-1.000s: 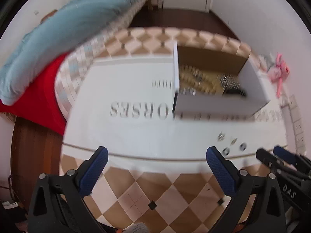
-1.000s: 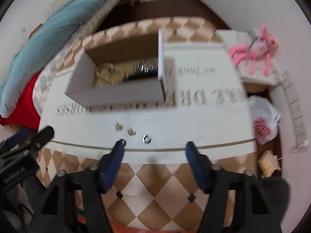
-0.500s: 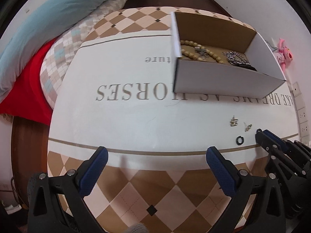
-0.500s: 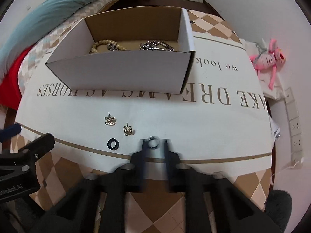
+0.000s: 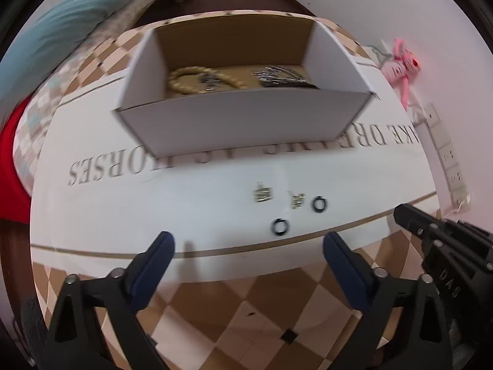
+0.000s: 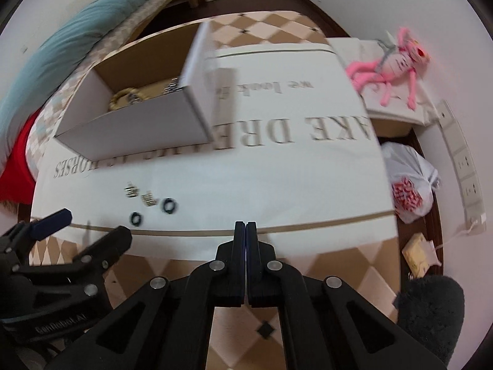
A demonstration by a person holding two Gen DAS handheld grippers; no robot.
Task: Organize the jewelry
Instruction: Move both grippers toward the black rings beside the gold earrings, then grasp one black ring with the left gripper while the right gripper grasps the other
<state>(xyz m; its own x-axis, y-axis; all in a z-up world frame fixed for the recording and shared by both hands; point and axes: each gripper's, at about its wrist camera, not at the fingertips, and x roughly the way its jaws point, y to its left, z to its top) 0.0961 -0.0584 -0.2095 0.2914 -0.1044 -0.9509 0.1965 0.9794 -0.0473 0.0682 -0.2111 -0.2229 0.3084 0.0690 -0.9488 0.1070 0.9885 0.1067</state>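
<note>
A white cardboard box stands on the lettered white cloth and holds a tan bead bracelet and a silver chain. In front of it lie two small gold earrings and two black rings. My left gripper hovers just short of the rings, its jaws closing with nothing between them. My right gripper is shut, with nothing visible between its pads, to the right of the rings and earrings.
A pink plush toy lies on a low stand at the right. Below it on the floor sits a plastic bag. A power strip runs along the wall. Blue bedding and a red cover lie at the left.
The right gripper's jaws came together and it drew right, off the black ring. The left gripper swung toward the box and the jewellery, and its jaws narrowed a little.
</note>
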